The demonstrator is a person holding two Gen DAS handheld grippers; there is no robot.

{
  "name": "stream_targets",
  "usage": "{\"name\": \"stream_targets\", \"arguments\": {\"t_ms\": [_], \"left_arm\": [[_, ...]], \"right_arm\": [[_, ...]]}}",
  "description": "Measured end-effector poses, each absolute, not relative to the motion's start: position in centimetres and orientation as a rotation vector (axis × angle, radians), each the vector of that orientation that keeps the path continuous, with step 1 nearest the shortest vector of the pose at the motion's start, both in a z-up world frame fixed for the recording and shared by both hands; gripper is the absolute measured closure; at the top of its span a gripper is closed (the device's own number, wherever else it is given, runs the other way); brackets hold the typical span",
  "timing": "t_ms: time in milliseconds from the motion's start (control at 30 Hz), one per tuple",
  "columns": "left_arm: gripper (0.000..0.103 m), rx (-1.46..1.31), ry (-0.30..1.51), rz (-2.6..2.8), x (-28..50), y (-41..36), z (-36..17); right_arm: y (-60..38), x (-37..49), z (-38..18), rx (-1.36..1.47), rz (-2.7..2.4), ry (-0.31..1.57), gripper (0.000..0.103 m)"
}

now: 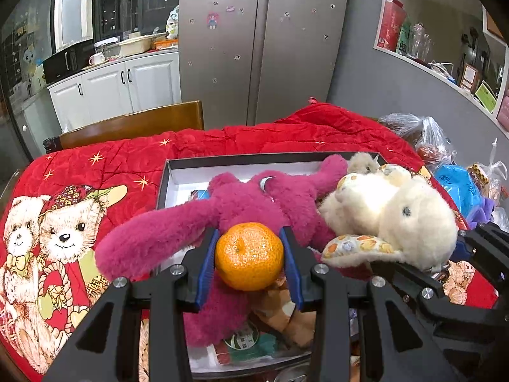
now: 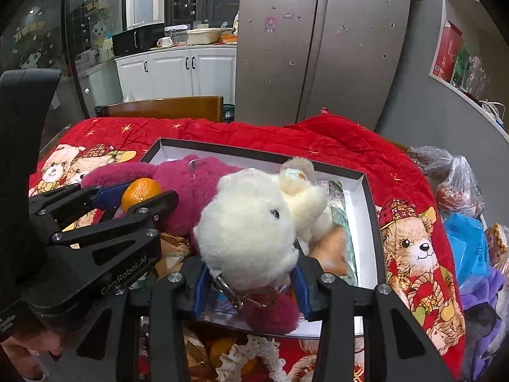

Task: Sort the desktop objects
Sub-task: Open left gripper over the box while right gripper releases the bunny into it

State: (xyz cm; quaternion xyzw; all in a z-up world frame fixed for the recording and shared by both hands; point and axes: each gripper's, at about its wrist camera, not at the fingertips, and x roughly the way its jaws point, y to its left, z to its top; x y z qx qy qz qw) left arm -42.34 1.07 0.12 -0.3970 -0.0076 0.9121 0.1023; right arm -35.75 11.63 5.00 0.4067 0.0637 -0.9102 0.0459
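A red quilted cloth (image 1: 241, 140) printed with cartoon bears covers the worktop, and behind it stand a wooden chair back (image 1: 133, 122) and a steel fridge (image 1: 264, 41) dotted with magnets. On the cloth sits a shallow box (image 2: 370, 210) with a dark rim and white inside, holding most of the sorted things. A magenta plush toy (image 1: 254, 200) sprawls across the box, one long limb hanging over its left rim onto the cloth. Against its right side lies a cream plush toy (image 1: 394, 219) with a patterned ear, raised off the box floor.

The right gripper (image 2: 251, 283) has its blue-padded fingers (image 2: 201, 289) closed narrowly on the underside of the cream plush toy, near a metal keyring clip (image 2: 227, 288), and the toy's head fills the space above the fingers. Seen from the left wrist view, this gripper's black frame reaches in from the right under the toy's ear.

The left gripper (image 1: 249, 256) holds a mandarin orange (image 1: 249, 256) squeezed between its blue fingers (image 1: 206, 262), just above the magenta plush toy's body and over the near part of the box. In the right wrist view the same orange shows at the left, clamped beside the magenta fur.

Flat packets (image 1: 254, 347) lie in the box under the toys. Plastic bags (image 1: 426, 137) are heaped at the right edge of the worktop, a blue one (image 2: 467, 248) among them
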Motion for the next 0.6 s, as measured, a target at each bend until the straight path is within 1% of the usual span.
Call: {"name": "stream_targets", "arguments": {"t_ms": [133, 233, 300, 333, 367, 433, 500, 600], "left_arm": [[0.063, -1.176, -0.016, 2.691, -42.3, 1.1, 0.2], [0.062, -1.173, -0.052, 2.69, -42.2, 0.7, 0.4], [0.052, -1.174, -0.064, 2.696, -42.2, 0.5, 0.6], [0.037, -1.173, -0.059, 2.71, -42.1, 0.4, 0.7], [0.026, -1.168, -0.047, 2.734, -42.1, 0.2, 0.9], [0.02, -1.135, -0.052, 2.756, -41.8, -0.3, 1.4], [0.018, -1.108, -0.085, 2.77, -41.7, -0.8, 2.0], [0.018, -1.102, -0.098, 2.759, -41.6, -1.0, 2.3]], "right_arm": [[11.7, -35.7, 5.0, 1.238, -2.783, 0.186, 0.059], [12.2, -35.9, 5.0, 1.243, -2.806, 0.163, 0.054], [12.5, -36.1, 5.1, 1.238, -2.808, 0.134, 0.048], [12.6, -36.1, 5.1, 1.235, -2.815, 0.131, 0.047], [12.7, -36.1, 5.3, 1.232, -2.825, 0.135, 0.045], [12.7, -36.0, 5.7, 1.219, -2.843, 0.144, 0.042], [13.0, -35.8, 6.2, 1.198, -2.858, 0.137, 0.028], [13.1, -35.4, 7.0, 1.137, -2.902, 0.17, 0.026]]}}
